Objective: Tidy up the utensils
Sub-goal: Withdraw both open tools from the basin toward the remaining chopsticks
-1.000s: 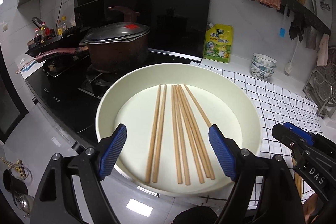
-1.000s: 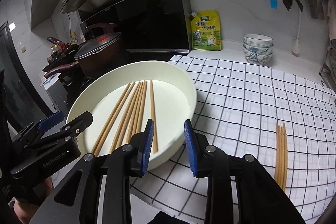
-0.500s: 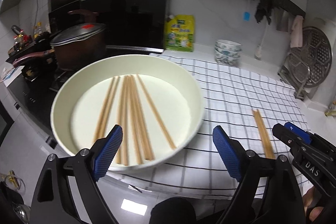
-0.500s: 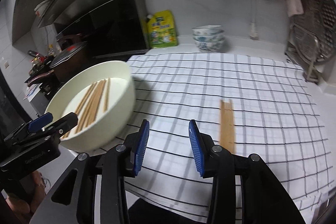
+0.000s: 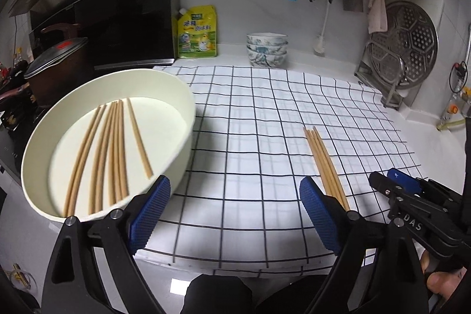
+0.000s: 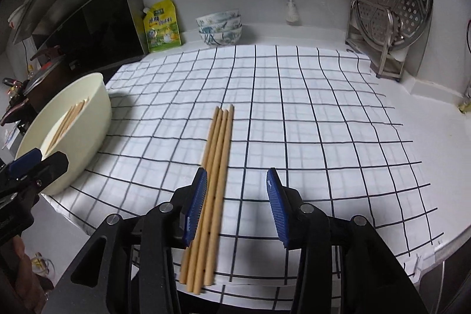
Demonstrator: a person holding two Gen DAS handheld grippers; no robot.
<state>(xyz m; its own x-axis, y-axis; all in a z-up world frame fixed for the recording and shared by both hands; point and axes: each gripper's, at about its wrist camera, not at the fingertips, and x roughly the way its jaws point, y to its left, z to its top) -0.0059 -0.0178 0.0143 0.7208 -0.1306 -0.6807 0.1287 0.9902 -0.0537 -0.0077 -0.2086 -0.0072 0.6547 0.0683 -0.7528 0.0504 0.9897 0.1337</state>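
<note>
A cream round basin (image 5: 182,119) sits at the left edge of the checked cloth (image 5: 265,114) with several wooden chopsticks (image 5: 114,149) lying in it. It also shows in the right wrist view (image 6: 97,108). A small bundle of chopsticks (image 6: 215,164) lies on the cloth (image 6: 309,114); it also shows in the left wrist view (image 5: 323,164). My right gripper (image 6: 235,205) is open and empty, hovering low over the near end of that bundle, left pad beside it. My left gripper (image 5: 232,211) is open wide and empty between basin and bundle.
Stacked patterned bowls (image 5: 266,49) and a yellow pouch (image 5: 197,33) stand at the back wall. A metal steamer rack (image 5: 403,49) stands at the back right. A lidded pot (image 5: 56,64) sits on the stove at left. The counter's front edge is close below both grippers.
Both grippers have swung right, away from the basin toward the chopstick bundle on the cloth. The right gripper's jaws have opened wider. The basin and its chopsticks have stayed put.
</note>
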